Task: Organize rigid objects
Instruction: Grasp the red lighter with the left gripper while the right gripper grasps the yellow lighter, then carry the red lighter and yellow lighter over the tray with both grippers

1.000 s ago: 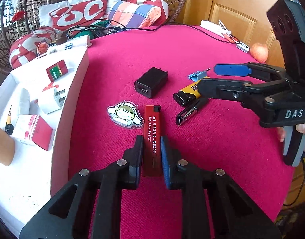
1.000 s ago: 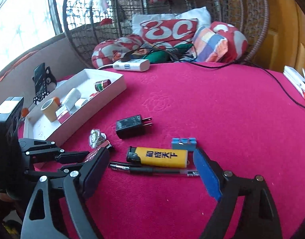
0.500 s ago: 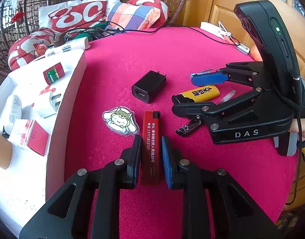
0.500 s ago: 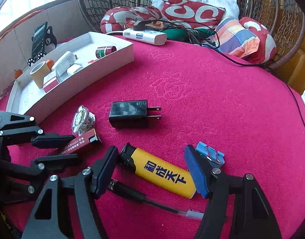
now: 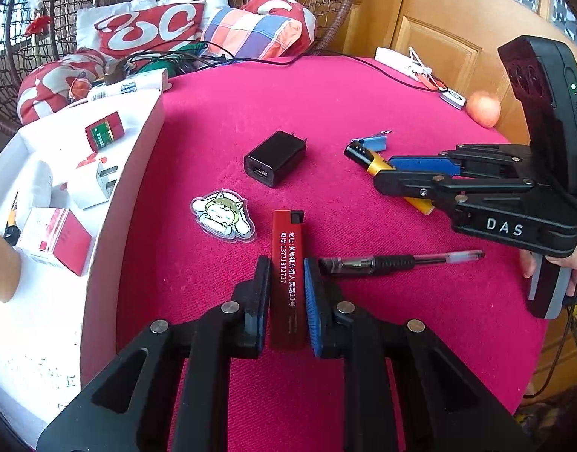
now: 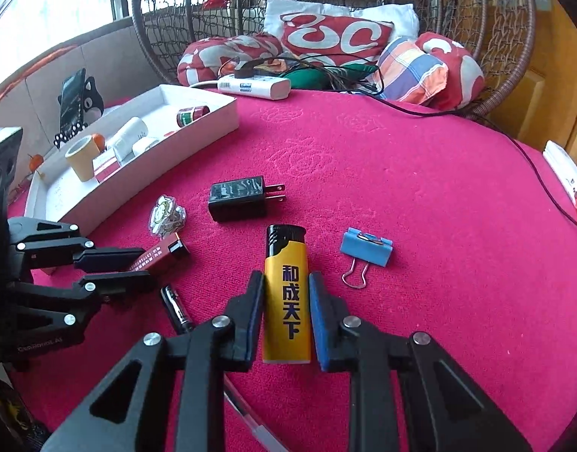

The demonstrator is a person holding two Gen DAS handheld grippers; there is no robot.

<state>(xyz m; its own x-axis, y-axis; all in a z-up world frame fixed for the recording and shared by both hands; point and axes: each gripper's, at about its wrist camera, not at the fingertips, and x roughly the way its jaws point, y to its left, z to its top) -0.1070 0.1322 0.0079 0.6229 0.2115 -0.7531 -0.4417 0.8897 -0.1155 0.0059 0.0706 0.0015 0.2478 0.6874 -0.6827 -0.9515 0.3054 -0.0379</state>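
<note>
My left gripper (image 5: 286, 263) is shut on a dark red lighter (image 5: 288, 233) that lies flat on the pink tablecloth, its pads against both long sides. In the right wrist view the same grip shows at the left, around the red lighter (image 6: 164, 252). My right gripper (image 6: 286, 277) has its jaws closing on a yellow and black lighter (image 6: 286, 256); both pads touch its sides. The lighter lies on the cloth, pointing along the fingers. A white tray (image 5: 137, 173) with several small boxes and a plug stands at the left.
A black charger (image 6: 237, 197), a cartoon sticker (image 5: 222, 216), a blue binder clip (image 6: 365, 250) and a black pen (image 5: 382, 262) lie loose on the cloth near the grippers. A power strip (image 6: 254, 86) with cables, cushions and a wicker chair are at the back.
The right gripper's wide jaws have closed onto the yellow lighter, which now lies lengthwise between them. The pen has shifted towards the left gripper. The left gripper has kept its grip.
</note>
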